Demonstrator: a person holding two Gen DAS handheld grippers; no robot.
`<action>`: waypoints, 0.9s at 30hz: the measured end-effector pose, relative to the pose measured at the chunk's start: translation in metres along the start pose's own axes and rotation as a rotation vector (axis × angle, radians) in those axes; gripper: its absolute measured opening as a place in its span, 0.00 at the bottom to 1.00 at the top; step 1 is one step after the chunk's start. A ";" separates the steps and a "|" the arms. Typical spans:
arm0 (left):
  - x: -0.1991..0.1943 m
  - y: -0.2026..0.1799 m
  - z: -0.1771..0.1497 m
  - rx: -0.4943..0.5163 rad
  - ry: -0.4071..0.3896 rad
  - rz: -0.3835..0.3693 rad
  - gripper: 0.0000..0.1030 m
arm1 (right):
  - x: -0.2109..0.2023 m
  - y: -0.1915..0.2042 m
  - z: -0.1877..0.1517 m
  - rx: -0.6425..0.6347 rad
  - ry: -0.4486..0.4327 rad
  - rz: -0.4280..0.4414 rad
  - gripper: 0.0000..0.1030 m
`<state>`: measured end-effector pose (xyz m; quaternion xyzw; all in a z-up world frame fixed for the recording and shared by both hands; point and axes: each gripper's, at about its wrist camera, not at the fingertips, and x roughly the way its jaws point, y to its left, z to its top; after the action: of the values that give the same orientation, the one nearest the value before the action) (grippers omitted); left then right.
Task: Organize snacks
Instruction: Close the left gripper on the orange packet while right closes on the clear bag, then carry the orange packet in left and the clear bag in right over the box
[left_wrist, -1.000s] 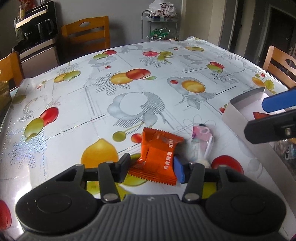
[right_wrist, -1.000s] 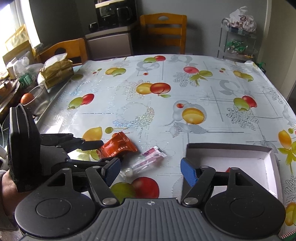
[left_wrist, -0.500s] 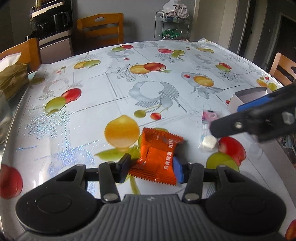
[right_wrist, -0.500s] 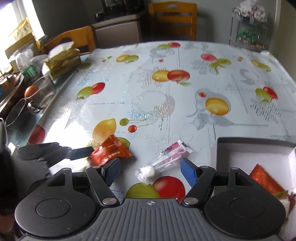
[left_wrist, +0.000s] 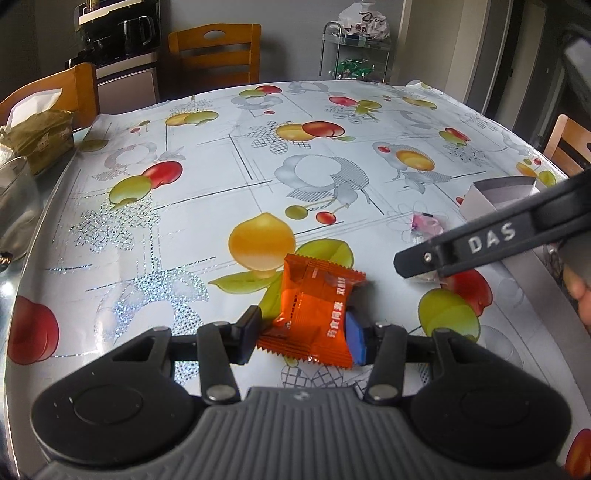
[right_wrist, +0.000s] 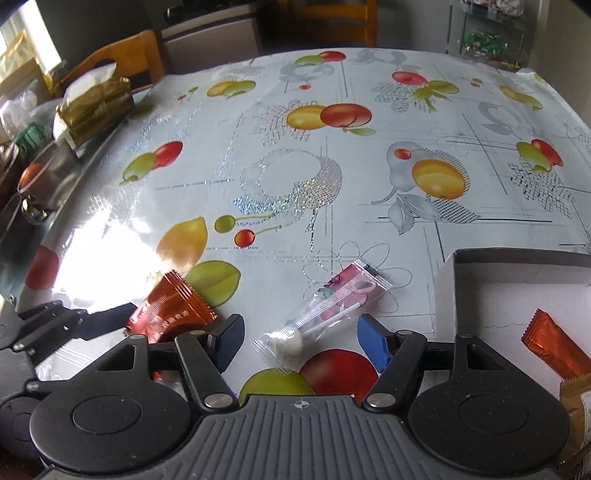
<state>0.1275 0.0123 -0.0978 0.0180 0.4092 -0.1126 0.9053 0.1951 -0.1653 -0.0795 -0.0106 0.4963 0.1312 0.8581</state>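
My left gripper (left_wrist: 303, 338) is shut on an orange snack packet (left_wrist: 317, 314), held low over the fruit-print tablecloth (left_wrist: 258, 166). The same orange packet (right_wrist: 170, 310) and the left gripper's fingers (right_wrist: 99, 323) show at the lower left of the right wrist view. My right gripper (right_wrist: 301, 343) is low over a clear lollipop packet with pink print (right_wrist: 332, 302). Its jaws are closing, with the packet's white-ball end between the pads, which do not touch it. One right finger (left_wrist: 480, 243) crosses the left wrist view over that lollipop packet (left_wrist: 424, 225).
A white cardboard box (right_wrist: 509, 291) stands at the right with an orange packet (right_wrist: 554, 347) and a brown packet (right_wrist: 576, 406) in it. An olive tissue pack (right_wrist: 96, 107) and a metal bowl with an orange fruit (right_wrist: 40, 177) are at the table's left edge. Wooden chairs (left_wrist: 214, 51) surround the table.
The right gripper has come down closer over the lollipop packet and its jaws have narrowed a little. The left gripper has shifted across the table with the orange packet still in it.
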 end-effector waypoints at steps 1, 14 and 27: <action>0.000 0.000 0.000 -0.001 0.000 0.000 0.45 | 0.002 0.001 0.000 -0.005 0.004 -0.004 0.63; -0.004 0.000 -0.004 0.001 0.001 -0.011 0.44 | 0.011 0.015 0.004 -0.117 -0.040 -0.048 0.34; -0.012 -0.004 -0.002 -0.028 -0.008 -0.003 0.43 | 0.003 0.010 -0.002 -0.120 -0.042 -0.018 0.18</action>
<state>0.1176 0.0105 -0.0901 0.0045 0.4072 -0.1084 0.9069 0.1924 -0.1558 -0.0819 -0.0639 0.4695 0.1531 0.8672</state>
